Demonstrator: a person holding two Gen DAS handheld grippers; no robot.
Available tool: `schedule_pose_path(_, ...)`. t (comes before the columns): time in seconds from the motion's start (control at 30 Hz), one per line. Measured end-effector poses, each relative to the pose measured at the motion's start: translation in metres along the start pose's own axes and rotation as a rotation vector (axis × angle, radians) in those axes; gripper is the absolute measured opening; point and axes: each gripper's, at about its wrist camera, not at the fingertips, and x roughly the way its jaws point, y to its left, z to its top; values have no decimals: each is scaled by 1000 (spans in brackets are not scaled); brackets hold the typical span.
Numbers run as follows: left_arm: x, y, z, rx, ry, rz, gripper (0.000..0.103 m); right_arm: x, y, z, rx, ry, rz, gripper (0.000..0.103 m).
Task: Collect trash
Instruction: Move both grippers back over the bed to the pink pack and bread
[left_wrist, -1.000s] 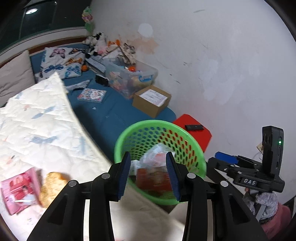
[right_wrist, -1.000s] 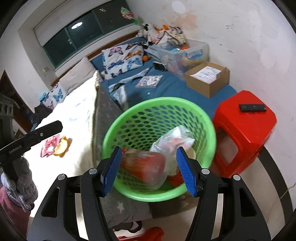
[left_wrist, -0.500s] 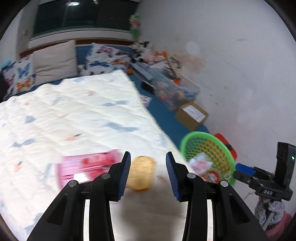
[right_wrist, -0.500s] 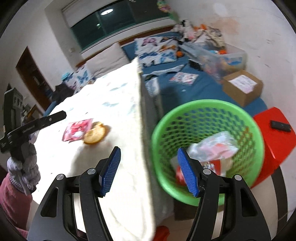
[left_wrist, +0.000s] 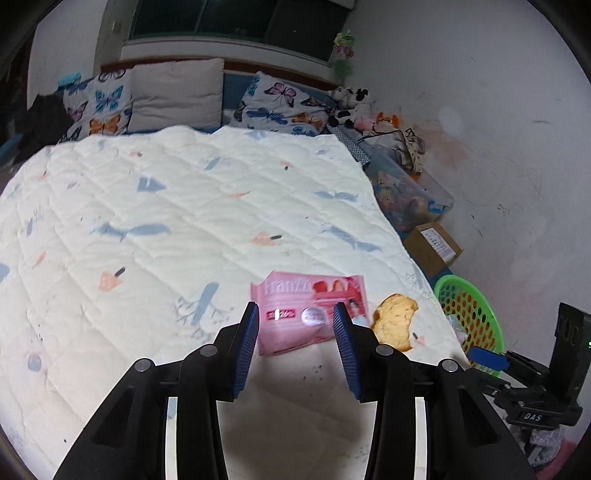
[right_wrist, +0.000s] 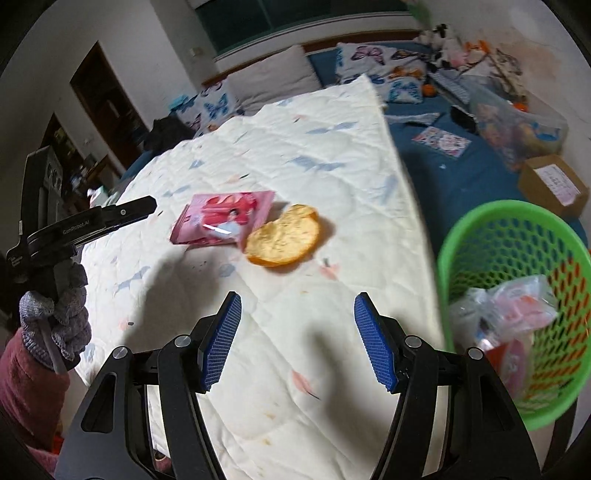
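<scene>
Hovering above a quilted cream bedspread (left_wrist: 229, 206) printed with pale blue and peach shapes, the left gripper (left_wrist: 297, 345) holds its ribbed blue pads (left_wrist: 246, 343) spread apart and empty, framing the near edge of a glossy pink snack wrapper (left_wrist: 308, 310) that lies flat on the fabric. Just right of the wrapper, touching or nearly touching its edge, sits a golden, rough-crusted piece of bread (left_wrist: 394, 325) with a bite missing from its right side.

In the right wrist view, the right gripper (right_wrist: 297, 341) is likewise parted with nothing between its textured blue pads (right_wrist: 373, 350), poised over the near part of the bedspread (right_wrist: 295, 184), well short of the pink wrapper (right_wrist: 221, 218) and the round bread (right_wrist: 284, 236) farther off. At the right, beside the bed's edge, stands a round green plastic basket (right_wrist: 517, 229) with honeycomb perforated walls, holding crinkled clear and red packaging (right_wrist: 506, 314). The same basket (left_wrist: 469, 306) shows at the far right of the left wrist view.

Butterfly-print pillows (left_wrist: 280, 107) and a plain grey cushion (left_wrist: 177, 94) line the far headboard; a brown cardboard box (right_wrist: 550, 184) sits on the blue sheet at right.
</scene>
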Motion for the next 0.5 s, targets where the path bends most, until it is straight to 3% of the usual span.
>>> schedule_pose_path(0.27,16,10,-10,8,39,8,52,25,6,8,-15,40,5,64)
schedule_pose_path(0.5,37,20,-10,-31,82,-26,52,33,5,9,-24,60,1,64)
